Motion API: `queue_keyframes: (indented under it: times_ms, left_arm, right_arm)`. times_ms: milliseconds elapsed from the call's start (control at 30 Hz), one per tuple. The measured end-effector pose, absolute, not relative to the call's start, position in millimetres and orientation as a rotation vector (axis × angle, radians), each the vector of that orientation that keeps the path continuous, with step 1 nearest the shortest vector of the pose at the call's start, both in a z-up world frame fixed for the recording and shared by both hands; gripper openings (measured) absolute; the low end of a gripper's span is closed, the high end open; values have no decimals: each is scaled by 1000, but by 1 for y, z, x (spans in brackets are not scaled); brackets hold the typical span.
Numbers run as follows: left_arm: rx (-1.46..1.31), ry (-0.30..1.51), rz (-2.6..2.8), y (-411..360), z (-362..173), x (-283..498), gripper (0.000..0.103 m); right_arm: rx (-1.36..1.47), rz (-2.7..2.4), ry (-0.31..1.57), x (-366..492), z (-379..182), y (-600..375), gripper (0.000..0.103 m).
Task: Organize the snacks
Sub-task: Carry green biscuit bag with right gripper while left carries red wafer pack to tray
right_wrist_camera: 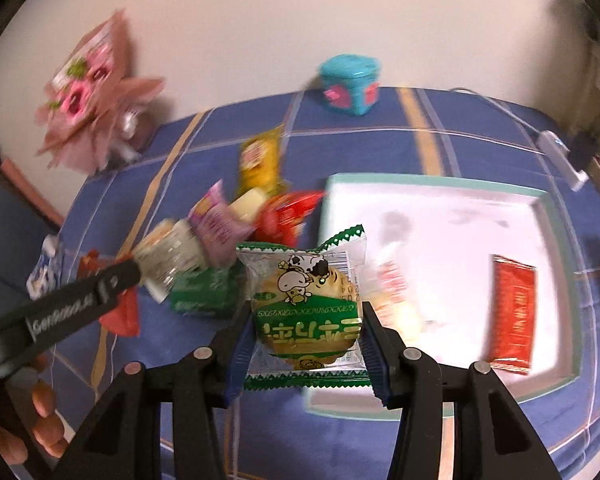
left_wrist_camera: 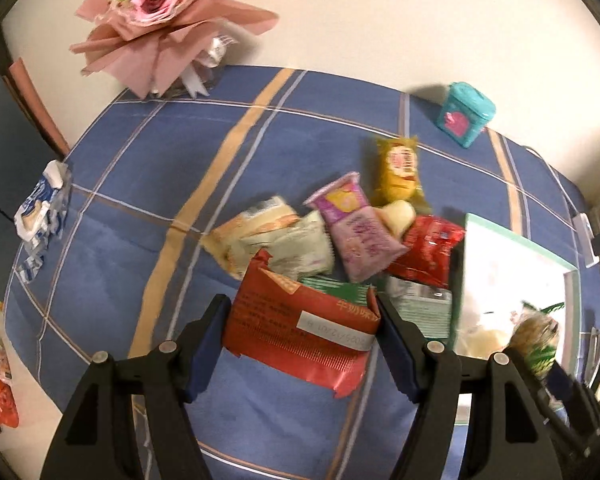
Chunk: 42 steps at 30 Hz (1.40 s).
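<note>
Looking across the blue plaid tablecloth point(right_wrist_camera: 340, 440), the white tray with the teal rim point(right_wrist_camera: 556, 216) is only thinly stocked: one flat red sachet point(right_wrist_camera: 512, 316) lies in it and a pale, blurred packet point(right_wrist_camera: 396, 300) sits near its left edge, so I'd call this job early days. Beside the tray the snack pile point(left_wrist_camera: 340, 232) is still sizeable, with a purple pack point(left_wrist_camera: 356, 228), a yellow pack point(left_wrist_camera: 398, 172), a red bag point(left_wrist_camera: 428, 252), cream wrappers and green packs all jumbled together. Both hands are loaded: the left gripper point(left_wrist_camera: 302, 320) has its fingers closed on the sides of a red wafer pack point(left_wrist_camera: 300, 332), just this side of the pile, and the right gripper point(right_wrist_camera: 306, 344) pinches a green cow-print biscuit pack point(right_wrist_camera: 306, 312) at the tray's near left corner. Two more deliveries look imminent, many remain.
</note>
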<state>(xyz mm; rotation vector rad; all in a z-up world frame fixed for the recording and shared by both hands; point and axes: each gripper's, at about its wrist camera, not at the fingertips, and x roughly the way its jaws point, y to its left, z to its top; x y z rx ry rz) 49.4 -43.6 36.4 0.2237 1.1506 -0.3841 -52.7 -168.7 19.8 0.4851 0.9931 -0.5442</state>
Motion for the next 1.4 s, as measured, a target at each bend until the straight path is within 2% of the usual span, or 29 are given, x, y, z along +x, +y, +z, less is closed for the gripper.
queue_keyframes:
  times_ms: [567, 1400]
  left_arm:
    - [299, 1105, -609, -131, 37, 7, 73]
    - [384, 1091, -737, -239, -22, 14, 73]
  right_arm:
    - [660, -794, 871, -140, 40, -282, 52]
    - [633, -787, 985, -105, -26, -328, 52]
